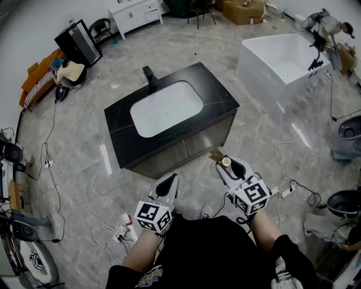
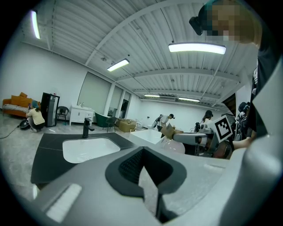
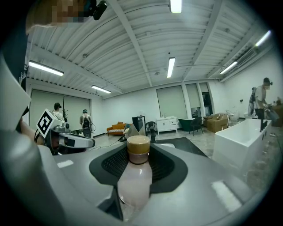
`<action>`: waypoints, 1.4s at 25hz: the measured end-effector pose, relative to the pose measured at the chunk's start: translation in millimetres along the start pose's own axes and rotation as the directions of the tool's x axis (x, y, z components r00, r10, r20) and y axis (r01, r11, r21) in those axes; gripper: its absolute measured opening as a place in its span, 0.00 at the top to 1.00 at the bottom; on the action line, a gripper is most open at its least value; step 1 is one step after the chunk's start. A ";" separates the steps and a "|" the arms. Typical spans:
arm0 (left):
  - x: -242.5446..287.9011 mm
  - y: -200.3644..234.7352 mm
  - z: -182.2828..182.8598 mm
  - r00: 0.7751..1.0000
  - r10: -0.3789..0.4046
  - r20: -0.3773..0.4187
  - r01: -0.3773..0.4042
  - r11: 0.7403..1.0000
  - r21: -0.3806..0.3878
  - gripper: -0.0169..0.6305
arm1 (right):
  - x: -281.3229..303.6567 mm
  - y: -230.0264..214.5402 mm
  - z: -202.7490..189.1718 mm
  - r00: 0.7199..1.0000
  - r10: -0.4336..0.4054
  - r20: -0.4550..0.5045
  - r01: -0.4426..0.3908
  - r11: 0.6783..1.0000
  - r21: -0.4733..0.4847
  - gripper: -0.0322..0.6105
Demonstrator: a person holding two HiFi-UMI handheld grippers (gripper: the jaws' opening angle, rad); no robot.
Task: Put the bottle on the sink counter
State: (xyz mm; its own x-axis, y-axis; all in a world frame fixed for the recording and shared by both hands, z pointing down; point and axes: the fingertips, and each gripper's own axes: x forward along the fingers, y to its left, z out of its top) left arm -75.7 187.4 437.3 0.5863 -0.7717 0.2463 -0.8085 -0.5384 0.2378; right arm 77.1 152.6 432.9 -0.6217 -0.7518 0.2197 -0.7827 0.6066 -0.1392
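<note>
A pale pink bottle (image 3: 135,183) with a tan cap (image 1: 226,162) stands upright between the jaws of my right gripper (image 3: 137,164), which is shut on it. In the head view the right gripper (image 1: 228,167) hangs just off the near right corner of the black sink counter (image 1: 217,90). The counter holds a white basin (image 1: 166,108) and a black faucet (image 1: 150,78). My left gripper (image 1: 168,183) is in front of the counter's near side, shut with nothing in it. The left gripper view shows its jaws (image 2: 144,171) closed, with the counter (image 2: 48,152) ahead on the left.
A white bathtub (image 1: 282,62) stands right of the counter. Cables and a power strip (image 1: 286,191) lie on the marble floor around my feet. A white cabinet (image 1: 135,12), a black box (image 1: 79,44) and a chair (image 1: 200,8) stand far back. A person (image 1: 327,25) works beyond the tub.
</note>
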 end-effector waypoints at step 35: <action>60.1 49.6 28.9 0.999 -0.038 -0.029 0.039 0.999 0.011 0.97 | 57.0 -49.6 11.5 0.998 -0.063 -0.021 0.063 0.997 0.044 0.69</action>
State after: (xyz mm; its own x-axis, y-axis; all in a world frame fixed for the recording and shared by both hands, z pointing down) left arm -82.1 104.5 436.7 0.6181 -0.7405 0.2638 -0.7857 -0.5714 0.2371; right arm 80.2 76.6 441.2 -0.5708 -0.7827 0.2483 -0.8211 0.5458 -0.1672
